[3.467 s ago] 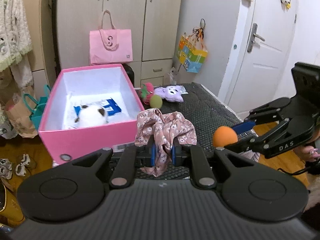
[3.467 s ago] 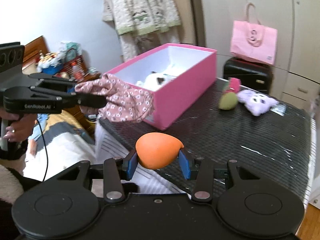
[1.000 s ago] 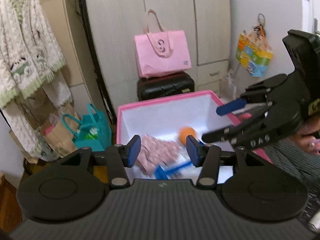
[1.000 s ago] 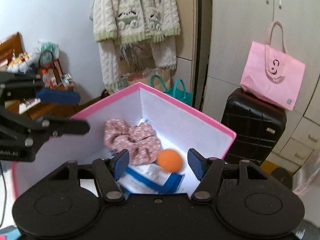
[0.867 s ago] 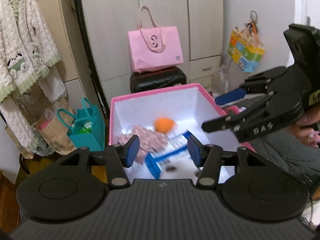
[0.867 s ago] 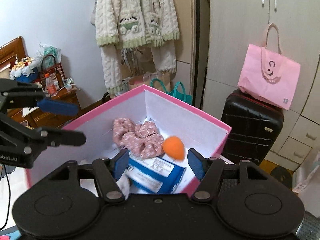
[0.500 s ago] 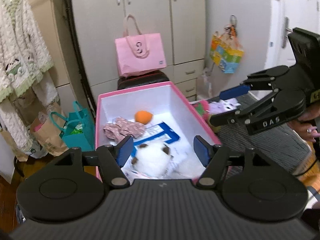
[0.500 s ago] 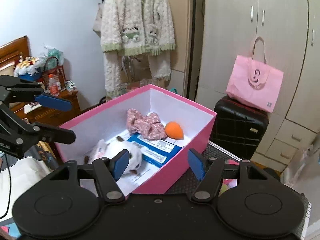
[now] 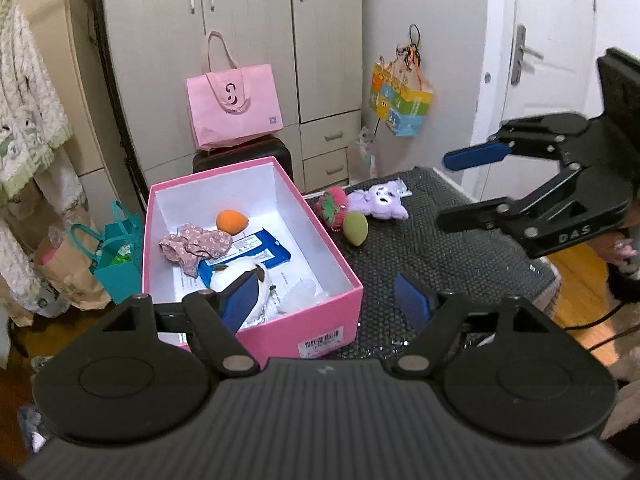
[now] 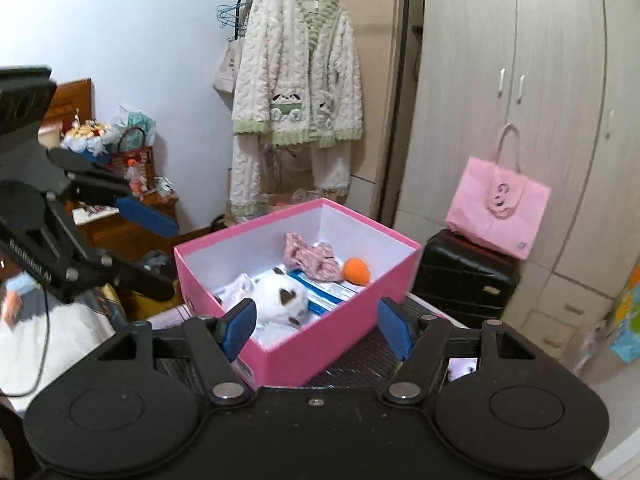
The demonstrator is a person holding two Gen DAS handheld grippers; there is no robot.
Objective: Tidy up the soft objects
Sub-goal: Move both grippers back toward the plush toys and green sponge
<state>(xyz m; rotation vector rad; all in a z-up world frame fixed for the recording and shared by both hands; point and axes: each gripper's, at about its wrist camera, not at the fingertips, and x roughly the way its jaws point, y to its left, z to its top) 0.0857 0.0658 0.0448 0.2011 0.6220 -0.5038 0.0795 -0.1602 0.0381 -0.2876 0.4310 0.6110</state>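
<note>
The pink box (image 9: 280,334) stands on the dark table mat (image 9: 440,256). Inside it lie the floral scrunchie (image 9: 196,244), the orange sponge (image 9: 232,221), a white plush (image 9: 240,274) and a blue packet (image 9: 262,254). A strawberry plush (image 9: 332,208), a green sponge (image 9: 355,229) and a purple plush (image 9: 378,202) lie on the mat beside the box. My left gripper (image 9: 326,296) hangs before the box's near corner, jaws opening, holding nothing. My right gripper (image 10: 318,326) also faces the box (image 10: 320,344), jaws opening and empty. The right gripper (image 9: 444,190) shows at the right of the left wrist view.
A pink tote bag (image 9: 234,108) sits on a black suitcase (image 10: 464,276) behind the box, in front of the wardrobe (image 9: 248,40). A fluffy robe (image 10: 298,80) hangs at the left. A teal bag (image 9: 116,256) stands on the floor. A white door (image 9: 552,60) is at the right.
The scrunchie and the orange sponge, held 3.5 s ago, now lie in the box. Over the last second both grippers drew back from the box, and their jaws widened.
</note>
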